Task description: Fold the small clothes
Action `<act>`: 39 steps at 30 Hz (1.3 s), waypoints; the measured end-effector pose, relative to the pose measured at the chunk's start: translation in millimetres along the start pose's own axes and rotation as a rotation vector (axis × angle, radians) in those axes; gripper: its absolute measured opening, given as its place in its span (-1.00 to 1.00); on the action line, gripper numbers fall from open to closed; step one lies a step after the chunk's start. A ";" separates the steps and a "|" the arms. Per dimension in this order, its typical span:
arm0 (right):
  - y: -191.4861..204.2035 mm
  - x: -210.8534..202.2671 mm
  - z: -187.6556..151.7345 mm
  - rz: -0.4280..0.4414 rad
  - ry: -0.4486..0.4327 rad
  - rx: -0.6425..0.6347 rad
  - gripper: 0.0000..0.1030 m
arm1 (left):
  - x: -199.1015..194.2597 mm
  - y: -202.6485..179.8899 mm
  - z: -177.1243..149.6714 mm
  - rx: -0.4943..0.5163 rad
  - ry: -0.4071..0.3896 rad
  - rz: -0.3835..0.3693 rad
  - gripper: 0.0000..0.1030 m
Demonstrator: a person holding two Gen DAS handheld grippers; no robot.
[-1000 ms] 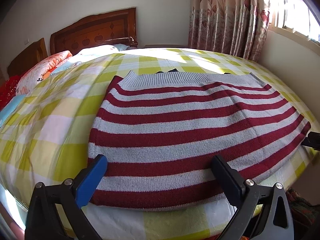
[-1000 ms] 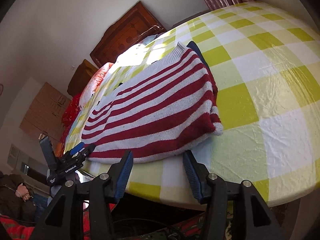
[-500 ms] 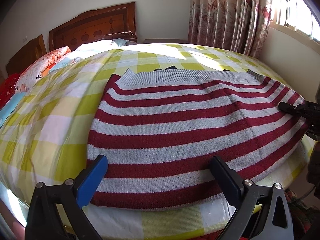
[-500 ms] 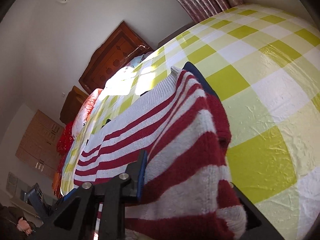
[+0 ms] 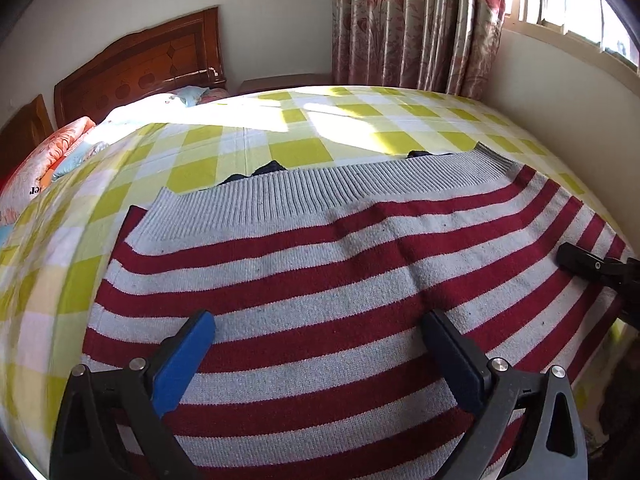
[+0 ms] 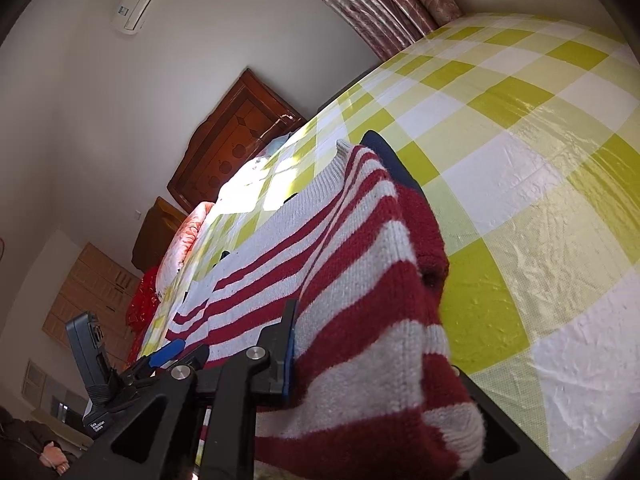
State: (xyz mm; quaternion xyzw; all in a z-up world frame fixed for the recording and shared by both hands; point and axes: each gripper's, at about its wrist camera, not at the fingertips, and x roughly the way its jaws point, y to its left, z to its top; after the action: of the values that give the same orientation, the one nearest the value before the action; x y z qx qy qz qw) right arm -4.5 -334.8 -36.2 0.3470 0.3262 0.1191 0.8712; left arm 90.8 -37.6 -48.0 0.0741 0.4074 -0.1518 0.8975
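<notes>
- two claws are working one garment: the striped sweater [image 5: 320,288] is lying flat on the bed [image 5: 248,148], its grey ribbed hem at the far side and its near edge under your left claw [image 5: 316,356].
- your left claw is hovering low over the near part of the knit with its fingers spread wide, holding nothing; no fold of cloth is sitting between the pads.
- your right claw [image 6: 372,380] is reaching in at the sweater's right edge, and knit is bunching up between its two fingers; it looks like it is biting the cloth, but the far finger is mostly buried, so i cannot tell for sure that it is clamped.
- before lifting, you are wanting both layers of that right edge in the bite, not just the top one, or the fold will be coming out crooked.
- judging by the layout, the left claw should be taking the near edge at a matching spot, so both sides are rising level.
- some dark cloth [image 5: 272,168] is peeking out beyond the hem; you are needing to avoid dragging it along.
</notes>
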 end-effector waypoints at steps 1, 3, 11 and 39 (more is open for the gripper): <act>0.9 -0.6 -0.9 -0.003 -0.005 -0.006 -0.69 | 0.2 0.4 0.3 -0.002 0.000 -0.002 1.00; 1.7 -1.1 -2.2 -0.007 -0.009 -0.009 -0.69 | -0.2 -1.1 -0.4 0.001 -0.003 0.002 1.00; -10.3 -17.2 -6.8 -0.008 0.057 0.140 -0.55 | -1.5 -0.8 -1.5 0.002 -0.012 -0.005 1.00; 3.5 26.1 3.9 -0.097 -0.048 0.060 -0.69 | -109.5 11.4 17.4 0.060 -0.411 0.301 1.00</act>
State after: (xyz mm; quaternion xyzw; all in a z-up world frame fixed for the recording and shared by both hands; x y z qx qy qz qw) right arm 17.9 -323.0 -44.4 0.3595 0.3252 0.0585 0.8727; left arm 38.8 -8.1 46.0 0.1279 0.1959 -0.0404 0.9714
